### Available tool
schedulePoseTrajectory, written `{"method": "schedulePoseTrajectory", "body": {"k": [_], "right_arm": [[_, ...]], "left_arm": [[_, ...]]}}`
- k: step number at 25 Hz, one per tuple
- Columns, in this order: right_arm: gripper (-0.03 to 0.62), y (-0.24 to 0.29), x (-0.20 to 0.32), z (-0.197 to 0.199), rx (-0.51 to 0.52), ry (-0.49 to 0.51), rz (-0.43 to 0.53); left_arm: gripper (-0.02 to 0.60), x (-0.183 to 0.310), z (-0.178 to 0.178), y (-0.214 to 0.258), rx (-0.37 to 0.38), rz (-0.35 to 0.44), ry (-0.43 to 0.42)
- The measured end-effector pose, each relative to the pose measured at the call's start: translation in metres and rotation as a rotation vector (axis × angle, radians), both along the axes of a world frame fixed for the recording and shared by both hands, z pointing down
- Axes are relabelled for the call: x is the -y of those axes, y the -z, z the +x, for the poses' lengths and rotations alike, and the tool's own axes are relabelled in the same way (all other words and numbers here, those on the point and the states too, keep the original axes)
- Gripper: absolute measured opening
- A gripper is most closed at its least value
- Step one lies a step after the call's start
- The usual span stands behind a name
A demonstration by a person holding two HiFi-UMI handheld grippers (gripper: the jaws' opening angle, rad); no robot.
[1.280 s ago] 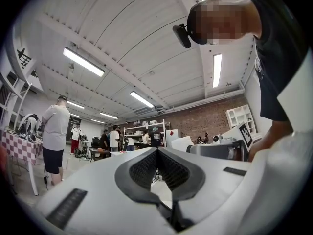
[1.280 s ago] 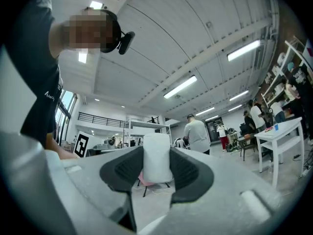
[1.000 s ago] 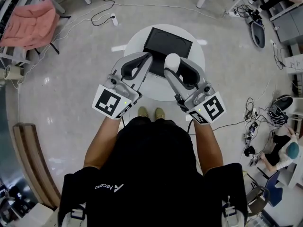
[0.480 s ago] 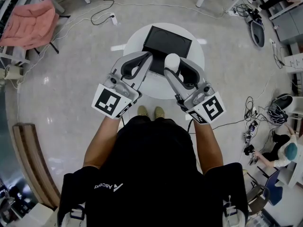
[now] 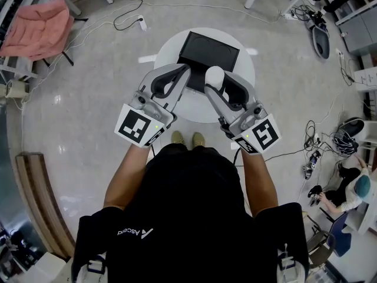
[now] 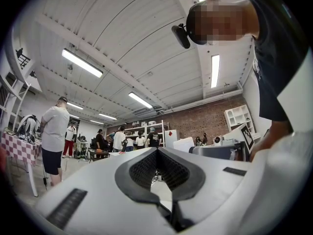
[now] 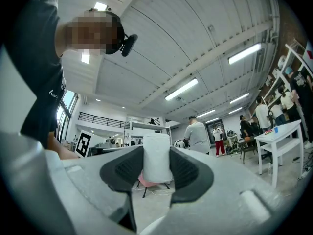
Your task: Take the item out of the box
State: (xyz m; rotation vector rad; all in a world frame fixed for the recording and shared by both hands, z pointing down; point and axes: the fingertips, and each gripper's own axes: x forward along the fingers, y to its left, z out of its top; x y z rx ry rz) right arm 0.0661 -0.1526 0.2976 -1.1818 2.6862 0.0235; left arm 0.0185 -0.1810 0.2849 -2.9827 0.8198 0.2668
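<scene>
**Item: white cylinder** (image 7: 156,156), rounded top, plain matte skin.
- Location: clamped in the right tool (image 7: 156,169), pads pressing on opposite sides of its lower body and the top standing proud of the jaws. In the head view it (image 5: 214,75) sits over the near edge of the black box (image 5: 207,55), apparently lifted out.
- Handling, judged: light; probably stiff, as the sides show no denting under the pads. The round, smooth wall may twist or slip.
- Best hold: across the middle of the body, pads square to the sides, as now.

**Left tool** (image 6: 156,153): tips closed together on nothing, just beside the right tool.

**Box:** shallow, dark, open, interior looks bare.

**Surface** (image 5: 171,49): round, white, carrying the box.
</scene>
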Motion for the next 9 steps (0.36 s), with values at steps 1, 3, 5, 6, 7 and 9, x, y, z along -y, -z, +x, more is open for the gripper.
{"method": "schedulePoseTrajectory", "body": {"k": [1, 3, 5, 6, 7, 9], "right_arm": [[0.167, -0.0008, -0.0007, -0.0006, -0.001, 0.001, 0.0], [0.167, -0.0015, -0.001, -0.001, -0.004, 0.002, 0.001], [0.167, -0.0007, -0.0002, -0.0008, -0.005, 0.002, 0.0], [0.167, -0.0003, 0.0002, -0.0005, -0.006, 0.002, 0.0], [0.167, -0.0002, 0.0005, -0.0001, -0.006, 0.002, 0.0], [0.167, -0.0002, 0.001, 0.0009, -0.006, 0.002, 0.0]], "left_arm": [[-0.002, -0.0007, -0.0005, -0.0007, 0.0, 0.0, 0.001], [-0.002, -0.0008, -0.0009, -0.0011, 0.0, -0.001, 0.002], [-0.002, -0.0001, -0.0006, 0.0, -0.001, 0.001, 0.002], [-0.002, 0.0004, -0.0003, 0.0006, -0.002, 0.001, 0.002], [-0.002, 0.0007, 0.0001, 0.0009, -0.002, 0.002, 0.002], [-0.002, 0.0012, 0.0011, 0.001, -0.002, 0.001, 0.002]]}}
